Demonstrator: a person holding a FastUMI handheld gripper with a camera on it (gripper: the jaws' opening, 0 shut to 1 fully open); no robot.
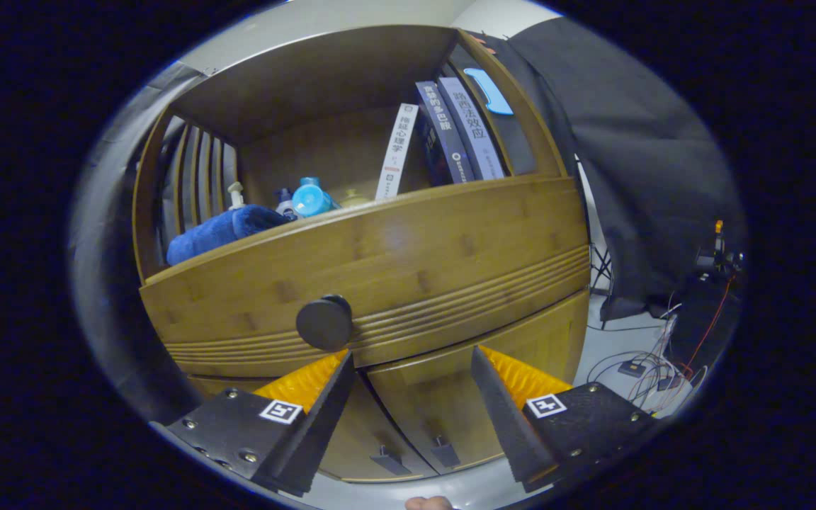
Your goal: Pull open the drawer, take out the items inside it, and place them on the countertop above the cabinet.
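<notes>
Gripper view showed a bamboo cabinet seen from low in front. The gripper (411,368) had its fingers spread wide, with nothing held between them. The drawer (408,262) was closed, and its round dark knob (324,323) sat just ahead of the left finger's tip, not between the two fingers. I could not tell if that finger touched the knob. Below the drawer were two cabinet doors (422,411), both shut, each with a small dark handle. On the surface (351,201) above the drawer lay a folded blue towel (220,232), and beside it stood a pump bottle (236,194) and a blue bottle (310,198). Further right, several books (443,134) leaned against the cabinet's side. Cables (645,372) lay on the floor beyond the right finger.
</notes>
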